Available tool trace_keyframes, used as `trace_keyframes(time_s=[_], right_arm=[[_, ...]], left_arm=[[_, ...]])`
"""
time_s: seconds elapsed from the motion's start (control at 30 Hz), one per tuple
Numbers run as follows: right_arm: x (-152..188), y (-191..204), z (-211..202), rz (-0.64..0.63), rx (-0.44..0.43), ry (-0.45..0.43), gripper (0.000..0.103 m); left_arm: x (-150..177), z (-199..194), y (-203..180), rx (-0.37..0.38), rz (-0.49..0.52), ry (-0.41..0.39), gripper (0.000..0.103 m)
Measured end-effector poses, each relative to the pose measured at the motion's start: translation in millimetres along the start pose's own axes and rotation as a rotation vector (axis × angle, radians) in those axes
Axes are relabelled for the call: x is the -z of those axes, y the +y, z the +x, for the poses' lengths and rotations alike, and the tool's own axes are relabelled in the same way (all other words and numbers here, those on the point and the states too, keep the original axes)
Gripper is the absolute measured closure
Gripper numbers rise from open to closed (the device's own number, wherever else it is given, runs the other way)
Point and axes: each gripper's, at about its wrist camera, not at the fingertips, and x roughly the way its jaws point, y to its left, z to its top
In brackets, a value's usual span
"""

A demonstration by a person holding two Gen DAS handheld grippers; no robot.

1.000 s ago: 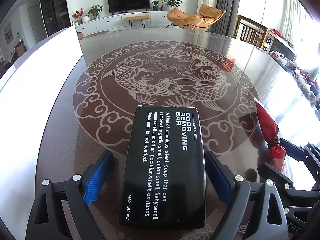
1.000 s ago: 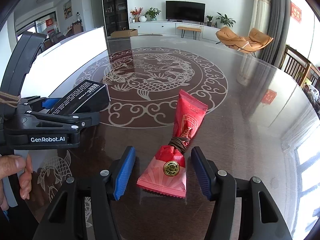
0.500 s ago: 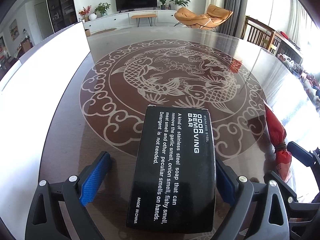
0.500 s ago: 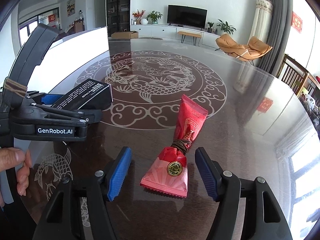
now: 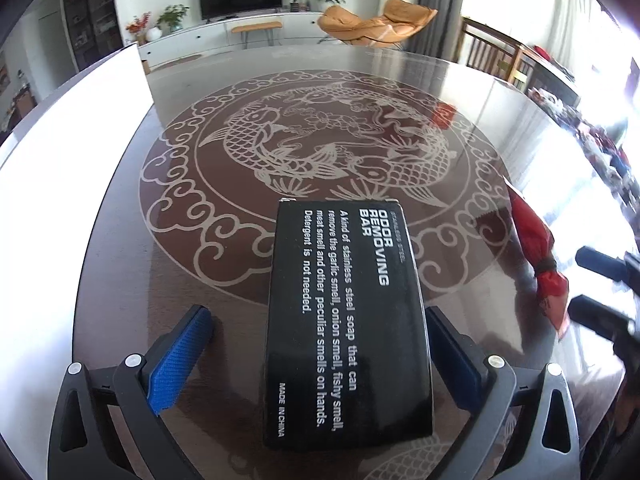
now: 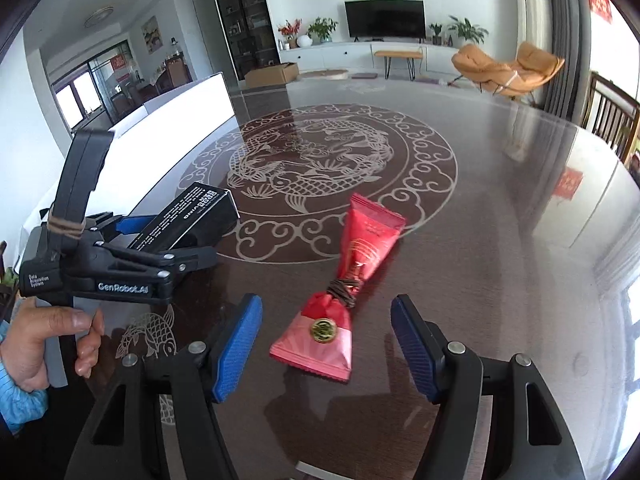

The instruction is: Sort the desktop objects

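A black box [image 5: 348, 320] printed "ODOR REMOVING BAR" lies between the open fingers of my left gripper [image 5: 316, 344]; its right pad is close against the box, its left pad stands apart. The box also shows in the right wrist view [image 6: 192, 216], tilted up at the front. A red tied snack packet [image 6: 340, 300] lies on the table between the open fingers of my right gripper [image 6: 324, 344], touching neither pad. The packet shows at the right edge of the left wrist view [image 5: 536, 248].
A dark round glass table with a fish pattern [image 6: 336, 160] carries both objects. A white surface [image 5: 72, 152] runs along the table's left side. Chairs [image 6: 612, 116] stand at the right edge.
Both grippers have drawn back and lifted a little. The box has shifted right between the left fingers. The packet has not moved.
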Motion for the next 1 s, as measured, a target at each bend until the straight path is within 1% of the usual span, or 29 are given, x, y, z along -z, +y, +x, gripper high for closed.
trace_keyframes(time_s=[0.07,0.13,0.17,0.2,0.27,0.3,0.33,0.37,0.4,0.43,0.53,0.6,0.67,0.77,0.87,0.93,1.0], right_arm=[[-13,-17,0,0.049,-0.042,0.085,0.034],[-26,-24,12,0.089,-0.077,0.207,0.032],[-32,-24,20,0.099,-0.097,0.261,0.032],[-34,-22,27,0.105,-0.108,0.295,0.032],[-43,-16,44,0.102,-0.1,0.365,0.031],[-47,-12,50,0.092,-0.085,0.373,0.032],[-49,-8,54,0.073,-0.057,0.384,0.033],[-52,-4,57,0.051,-0.027,0.391,0.044],[-51,-2,58,0.031,-0.001,0.395,0.07],[-51,0,58,0.005,0.025,0.402,0.086],[-50,-3,51,-0.01,0.043,0.402,0.085],[-50,-6,37,-0.018,0.042,0.366,0.085],[-54,-8,17,-0.012,0.021,0.318,0.085],[-68,-5,1,-0.036,0.025,0.285,0.085],[-85,1,-13,-0.046,-0.001,0.259,0.085],[-98,15,-17,-0.075,-0.006,0.234,0.085],[-112,28,-23,-0.095,-0.013,0.203,0.085]], left_arm=[[-2,-2,0,0.056,0.041,0.029,0.0],[-8,-2,1,0.127,0.053,0.055,0.0],[-13,-1,1,0.141,0.056,0.069,0.0],[-18,0,0,0.145,0.061,0.083,0.0],[-28,4,-4,0.132,0.086,0.097,0.0],[-32,4,-6,0.111,0.103,0.095,0.009],[-34,5,-9,0.089,0.122,0.095,0.035],[-36,7,-10,0.066,0.139,0.104,0.041],[-37,6,-12,0.06,0.148,0.105,0.044],[-36,5,-13,0.056,0.156,0.102,0.045],[-32,-3,-10,0.061,0.145,0.077,0.045],[-29,-14,-4,0.084,0.106,0.043,0.045],[-29,-24,3,0.108,0.07,0.009,0.045],[-34,-46,14,0.137,0.021,-0.044,0.045],[-47,-73,28,0.17,-0.037,-0.114,0.045],[-53,-94,38,0.176,-0.062,-0.16,0.045],[-57,-114,49,0.165,-0.076,-0.203,0.045]])
